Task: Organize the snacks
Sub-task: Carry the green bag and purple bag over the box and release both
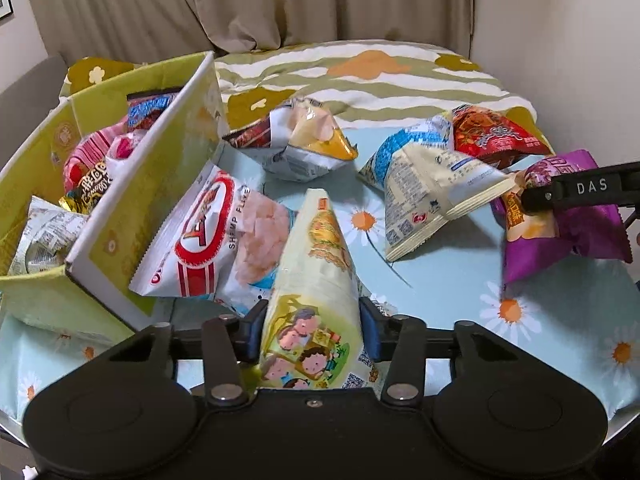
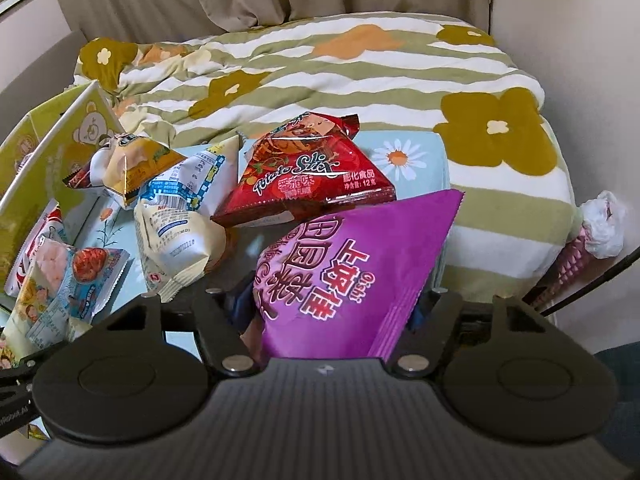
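My left gripper (image 1: 314, 330) is shut on a pale yellow snack bag with cartoon children (image 1: 316, 300), held just right of the green cardboard box (image 1: 160, 184), which holds several snack bags. My right gripper (image 2: 336, 312) is shut on a purple snack bag (image 2: 352, 272); it also shows in the left wrist view (image 1: 560, 232) at the right. Loose on the daisy cloth lie a red-and-white shrimp flake bag (image 1: 212, 236), a white-and-yellow bag (image 1: 304, 140), a cream-and-blue bag (image 1: 424, 184) and a red Potato Stix bag (image 2: 308, 176).
The snacks lie on a light blue daisy tablecloth (image 1: 460, 280). A striped flower blanket (image 2: 360, 80) covers the bed behind. Curtains (image 1: 240, 0) hang at the back. A white plastic bag (image 2: 606, 224) sits at the far right.
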### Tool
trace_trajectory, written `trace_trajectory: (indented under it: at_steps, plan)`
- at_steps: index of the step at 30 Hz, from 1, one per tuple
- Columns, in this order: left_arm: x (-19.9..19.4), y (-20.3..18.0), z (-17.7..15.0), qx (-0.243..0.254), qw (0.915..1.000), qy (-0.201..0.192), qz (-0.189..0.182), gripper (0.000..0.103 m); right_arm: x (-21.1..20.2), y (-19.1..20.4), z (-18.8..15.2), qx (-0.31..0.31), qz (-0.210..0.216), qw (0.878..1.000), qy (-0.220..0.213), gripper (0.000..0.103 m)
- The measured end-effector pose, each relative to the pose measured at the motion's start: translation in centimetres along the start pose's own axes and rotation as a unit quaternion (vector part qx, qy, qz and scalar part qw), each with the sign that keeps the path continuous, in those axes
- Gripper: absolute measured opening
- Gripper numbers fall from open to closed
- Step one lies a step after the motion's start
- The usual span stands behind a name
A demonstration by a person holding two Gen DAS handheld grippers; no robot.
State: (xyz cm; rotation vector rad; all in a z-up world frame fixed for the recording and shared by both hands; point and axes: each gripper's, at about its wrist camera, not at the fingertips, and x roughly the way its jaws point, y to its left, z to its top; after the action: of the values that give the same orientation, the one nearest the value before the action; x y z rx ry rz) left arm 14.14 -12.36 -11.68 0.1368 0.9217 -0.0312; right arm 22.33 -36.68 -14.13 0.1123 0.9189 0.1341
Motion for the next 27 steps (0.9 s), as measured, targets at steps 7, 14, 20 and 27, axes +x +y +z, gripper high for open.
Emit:
trace_trajectory:
  at_steps: [7, 14, 20, 27]
  plan:
    - [-2.0, 0.1, 0.2, 0.006, 0.9997, -0.021, -0.003, 0.042, -2.7, 0.5, -0.2, -0.01, -0.01, 1.0, -0.02, 0.083]
    - [-5.7, 1.1, 1.1, -0.001, 0.9979, -0.065, -0.005, 0.042, -5.9, 1.4, -0.2, -0.017, -0.015, 0.999, -0.038, 0.083]
    - [-9.4, 3.1, 2.5, -0.007, 0.994, -0.109, -0.008, 0.042, -9.3, 3.0, 0.6, -0.024, -0.011, 0.998, -0.063, 0.083]
    - [-12.7, 7.6, 4.7, -0.014, 0.9861, -0.165, 0.012, 0.042, -12.7, 7.4, 2.6, -0.038, 0.024, 0.994, -0.1, 0.083]
